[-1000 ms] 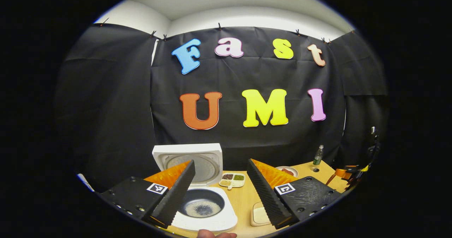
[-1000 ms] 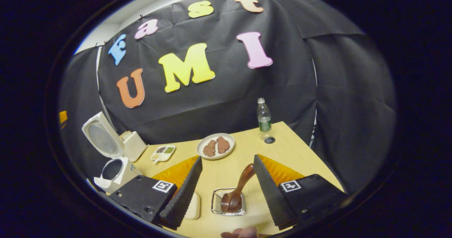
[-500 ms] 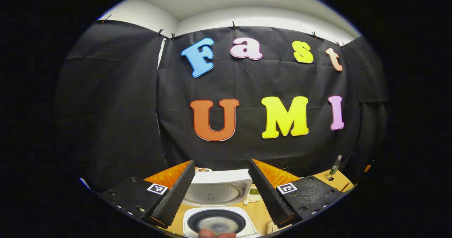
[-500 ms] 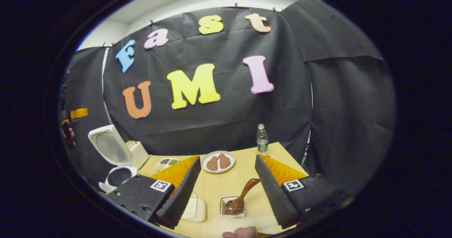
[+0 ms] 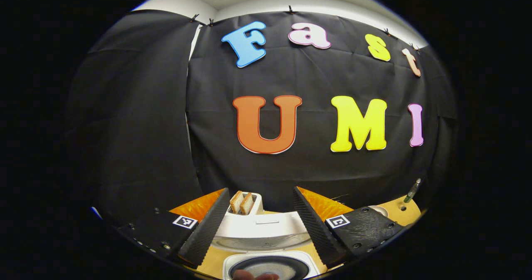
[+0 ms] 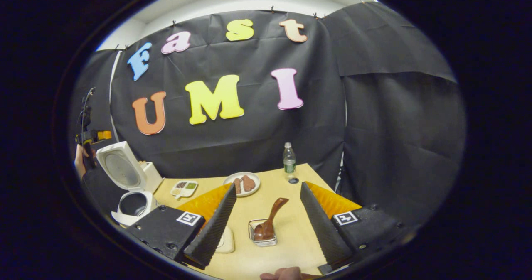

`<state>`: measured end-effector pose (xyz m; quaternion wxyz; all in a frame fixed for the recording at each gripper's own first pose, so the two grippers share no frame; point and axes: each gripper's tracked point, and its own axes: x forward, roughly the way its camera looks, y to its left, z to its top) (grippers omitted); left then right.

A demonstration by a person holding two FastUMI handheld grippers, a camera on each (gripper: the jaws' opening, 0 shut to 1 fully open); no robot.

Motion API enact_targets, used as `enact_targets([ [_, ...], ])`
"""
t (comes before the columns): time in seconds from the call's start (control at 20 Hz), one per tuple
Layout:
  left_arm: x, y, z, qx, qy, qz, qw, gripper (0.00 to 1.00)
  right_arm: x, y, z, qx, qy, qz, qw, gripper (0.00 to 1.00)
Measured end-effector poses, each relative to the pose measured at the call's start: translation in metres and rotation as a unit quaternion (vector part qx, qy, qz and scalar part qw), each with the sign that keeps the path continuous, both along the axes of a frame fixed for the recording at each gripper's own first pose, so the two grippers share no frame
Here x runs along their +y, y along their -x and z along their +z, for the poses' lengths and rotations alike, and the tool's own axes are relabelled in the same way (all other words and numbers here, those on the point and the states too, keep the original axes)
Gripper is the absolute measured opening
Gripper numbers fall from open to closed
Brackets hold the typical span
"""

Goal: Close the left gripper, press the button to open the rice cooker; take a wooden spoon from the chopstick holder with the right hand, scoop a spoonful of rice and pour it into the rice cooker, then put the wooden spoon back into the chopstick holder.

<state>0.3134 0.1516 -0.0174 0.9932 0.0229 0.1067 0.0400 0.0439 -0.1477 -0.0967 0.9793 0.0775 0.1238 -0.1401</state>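
1. The cooker stands at the left end of the surface with its lid up. In the left gripper view rice lies in the pot, so the scoop-and-pour looks done.
2. The spoon rests bowl-down in the holder, its handle leaning up and to the right. It sits between the right tool's fingers but well beyond them, touching neither.
3. The right tool is released and carries nothing. The left tool is also spread wide and empty, held above the cooker.
4. By my reading the step in hand is the retreat after returning the spoon, so the job is to leave without disturbing anything.
5. Pull the right tool straight back along its own line. A sideways sweep could catch the leaning handle and tip the light wire holder.
6. Keep the fingers apart while leaving. Clenching near the handle risks dragging the spoon out again.
7. Mind the pale pad beside the left finger. Clear it rather than scrape across it.
8. Lift the left tool away upward. The raised lid is just ahead of it and a forward nudge might knock it shut.
9. Check that the spoon's bowl sits fully within the holder's rim; from here it appears to.
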Motion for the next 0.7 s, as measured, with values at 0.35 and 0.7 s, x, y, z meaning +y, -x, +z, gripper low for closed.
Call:
enact_targets([
  [0.35, 0.0, -0.009, -0.03, 0.053, 0.011, 0.003, 0.999, 0.97, 0.014, 0.009, -0.005, 0.007, -0.009, -0.013, 1.0, 1.0],
  [0.7, -0.012, 0.032, -0.033, 0.074, 0.017, 0.005, 0.997, 0.99, 0.043, -0.006, -0.008, 0.009, -0.019, 0.034, 0.999, 1.0],
])
